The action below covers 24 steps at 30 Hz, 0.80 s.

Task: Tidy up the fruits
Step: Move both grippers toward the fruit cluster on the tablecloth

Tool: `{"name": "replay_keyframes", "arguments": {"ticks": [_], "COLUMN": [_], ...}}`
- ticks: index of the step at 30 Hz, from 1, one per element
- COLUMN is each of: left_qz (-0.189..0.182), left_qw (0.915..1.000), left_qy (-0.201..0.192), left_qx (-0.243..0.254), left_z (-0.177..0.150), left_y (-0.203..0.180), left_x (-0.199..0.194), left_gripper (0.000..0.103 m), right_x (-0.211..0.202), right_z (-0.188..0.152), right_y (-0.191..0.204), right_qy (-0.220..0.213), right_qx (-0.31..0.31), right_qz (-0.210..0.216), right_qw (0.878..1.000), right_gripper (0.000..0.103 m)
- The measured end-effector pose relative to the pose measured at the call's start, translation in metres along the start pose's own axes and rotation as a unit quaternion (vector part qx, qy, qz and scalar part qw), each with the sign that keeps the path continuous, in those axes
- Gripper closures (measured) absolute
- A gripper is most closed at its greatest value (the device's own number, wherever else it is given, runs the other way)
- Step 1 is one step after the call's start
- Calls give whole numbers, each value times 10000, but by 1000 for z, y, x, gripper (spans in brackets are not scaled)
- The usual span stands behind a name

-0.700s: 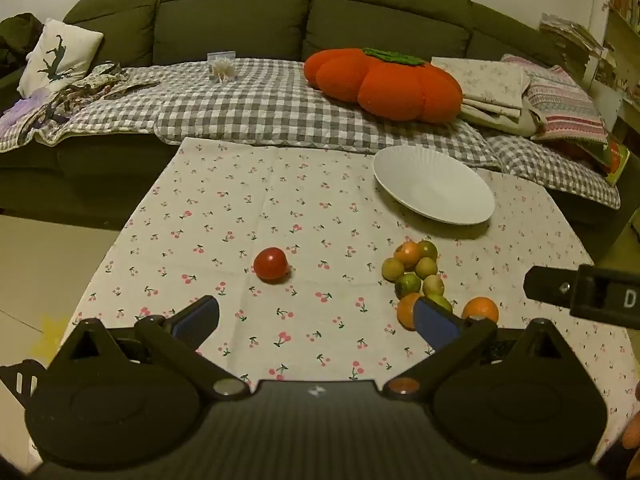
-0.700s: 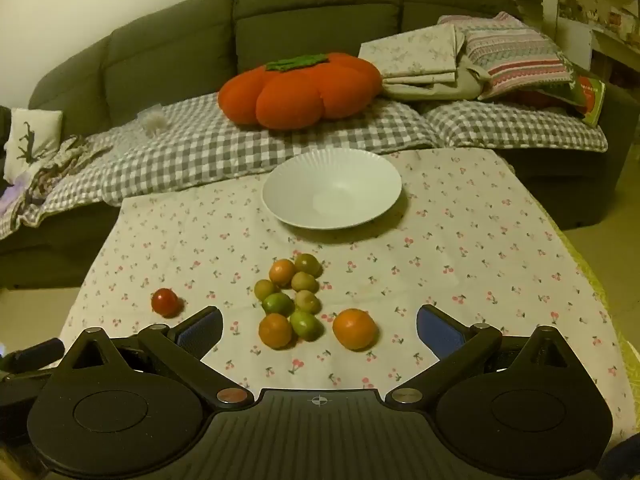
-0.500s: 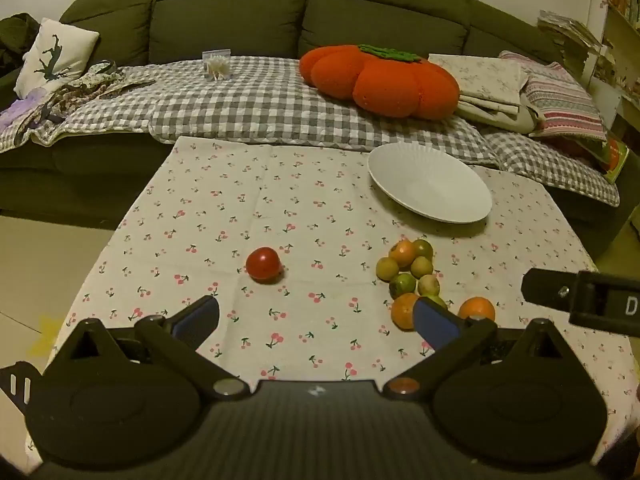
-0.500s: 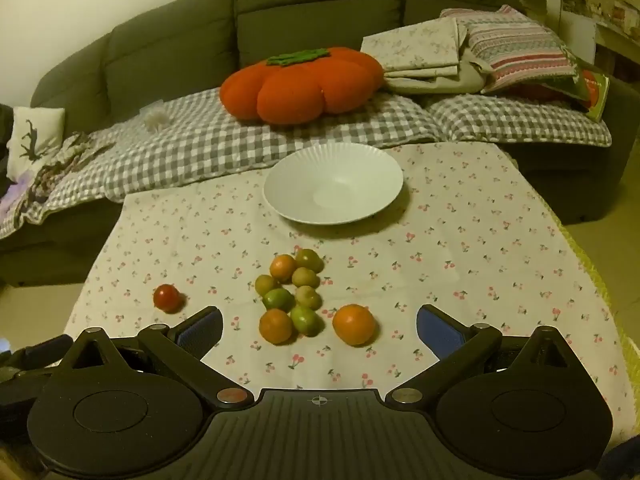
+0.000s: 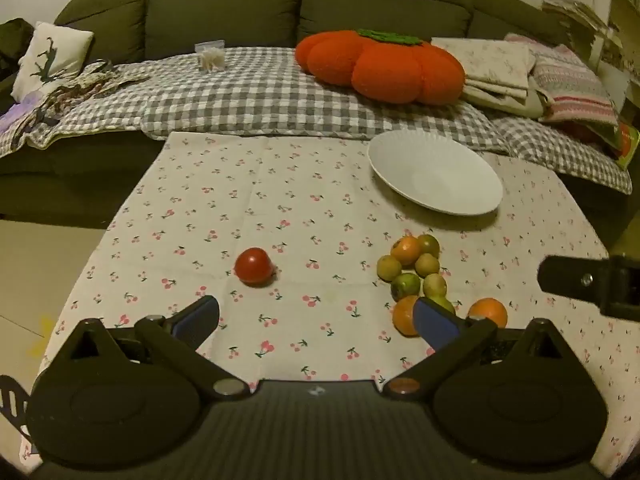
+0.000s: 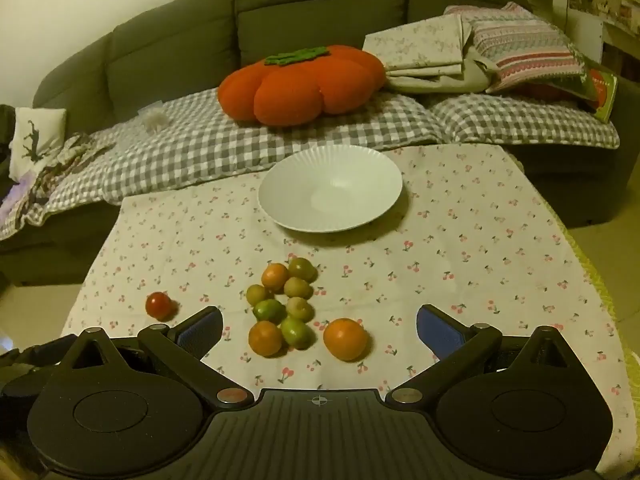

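Observation:
A red tomato [image 5: 253, 266] lies alone on the cherry-print tablecloth [image 5: 280, 208]; it also shows in the right wrist view [image 6: 159, 305]. A cluster of small orange and green fruits [image 5: 416, 270] lies to its right, also in the right wrist view [image 6: 282, 300], with a larger orange [image 6: 345, 339] beside it. An empty white plate [image 6: 330, 187] stands behind the cluster, also in the left wrist view [image 5: 434, 170]. My left gripper [image 5: 316, 320] is open and empty above the near table edge. My right gripper [image 6: 320, 326] is open and empty, just short of the cluster.
A green sofa [image 6: 280, 36] with a checked blanket [image 5: 260, 92], an orange pumpkin cushion [image 6: 304, 84] and folded linens [image 6: 424, 52] runs behind the table. The right gripper's side shows at the right edge of the left wrist view [image 5: 592, 284].
Both grippers have drawn back slightly and tilted; the fruits and plate sit a little lower and farther in the views. Nothing on the table has moved.

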<state>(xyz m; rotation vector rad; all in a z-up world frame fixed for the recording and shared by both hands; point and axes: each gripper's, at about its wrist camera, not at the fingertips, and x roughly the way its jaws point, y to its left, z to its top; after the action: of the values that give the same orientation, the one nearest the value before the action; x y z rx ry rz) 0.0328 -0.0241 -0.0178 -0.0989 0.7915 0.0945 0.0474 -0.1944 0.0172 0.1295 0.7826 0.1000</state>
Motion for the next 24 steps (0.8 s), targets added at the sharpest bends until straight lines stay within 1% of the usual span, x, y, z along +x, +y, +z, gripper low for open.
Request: {"name": "replay_keyframes", "arguments": {"ticks": [4,6,10,12,15,19,24], "left_qz": [50,97,25,13,98,125,7], "left_qw": [9999,9999,9998,9997,9996,9990,9985], "left_qy": [68,81,212,239,272,410,474], "left_qx": [57,35,67,45,-44,-107,-260], "left_z": [3,3,5,6,8,12,21], "left_y": [-6,-8,-5,2,14,28,40], "left_x": [9,13,18,20,26,38,48], "left_gripper": [1,1,1,1,1,1,1], "right_x": [4,7,15,17,18,26,34], "right_z": [5,9,13,16,20,22,27], "right_y": [-1,-5,-8,-7,-10,-16,-27], "right_qy": [-3,10,182,197,206,340,493], "right_qx": [-172,-154,-156,-251,-247,-285,-343], "right_qz": [83,136,212,193,293,330,380], "right_qw": [9998,9998,9995,9993,9991,9985,9975], "right_gripper": [0,0,0,0,0,0,0]}}
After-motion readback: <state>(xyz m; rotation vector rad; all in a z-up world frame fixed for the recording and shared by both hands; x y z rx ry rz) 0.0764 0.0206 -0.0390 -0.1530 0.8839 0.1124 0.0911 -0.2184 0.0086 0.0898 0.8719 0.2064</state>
